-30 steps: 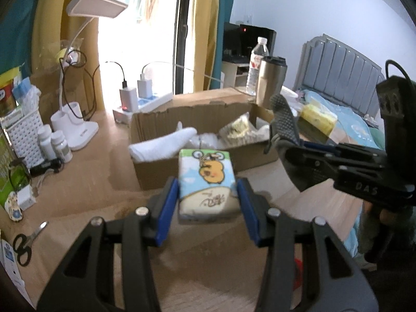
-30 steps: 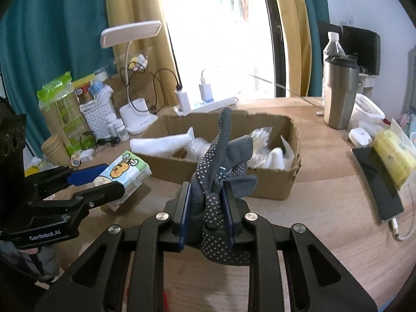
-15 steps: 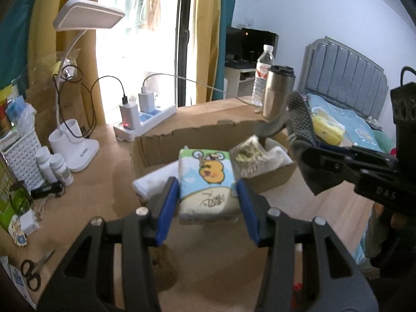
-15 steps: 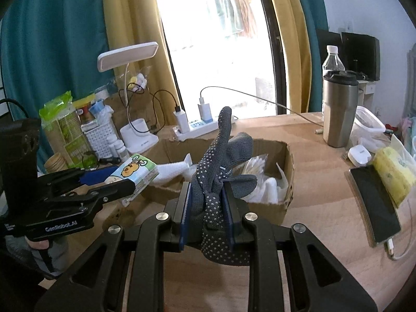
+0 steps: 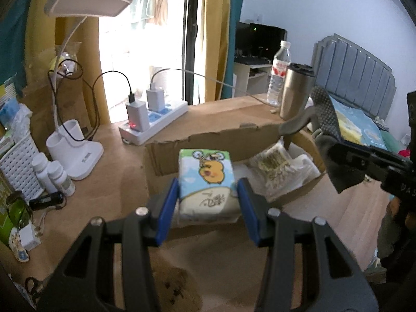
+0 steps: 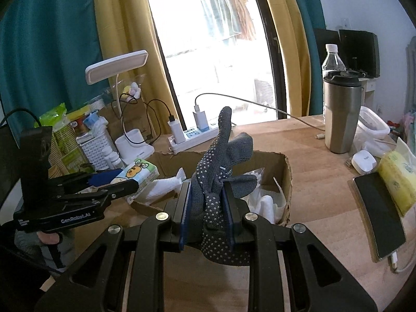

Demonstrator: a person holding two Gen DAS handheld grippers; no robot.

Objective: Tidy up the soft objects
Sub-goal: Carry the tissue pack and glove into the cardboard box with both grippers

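Spanning both views, wooden surface [image 6: 325, 182], light brown, carrying all items listed.
Cardboard box [image 5: 221, 140], open-topped, near the middle of the surface; holds a rolled white towel [image 6: 166, 184] and a clear packet of pale strands [image 5: 275, 166].
Left claw [image 5: 208, 197], black with blue pads, clamped on a tissue pack [image 5: 208, 182] printed with a yellow cartoon figure; pack held in the air over the near left part of the box.
Right claw [image 6: 206, 200], black, blue-edged pads, pressed together on a grey dotted glove [image 6: 221, 171]; glove fingers stand upward, cuff hangs below the pads, held above the near wall of the box.
Desk lamp [image 5: 78, 78], white, left of the box.
Steel tumbler [image 6: 340, 114], upright, far right of the box, water bottle [image 6: 332, 59] behind it.
Power strip [image 5: 153, 122], white, two chargers plugged in, behind the box.
Phone [image 6: 377, 213], dark, flat at the right edge, beside a yellow tissue pack [image 6: 397, 179].
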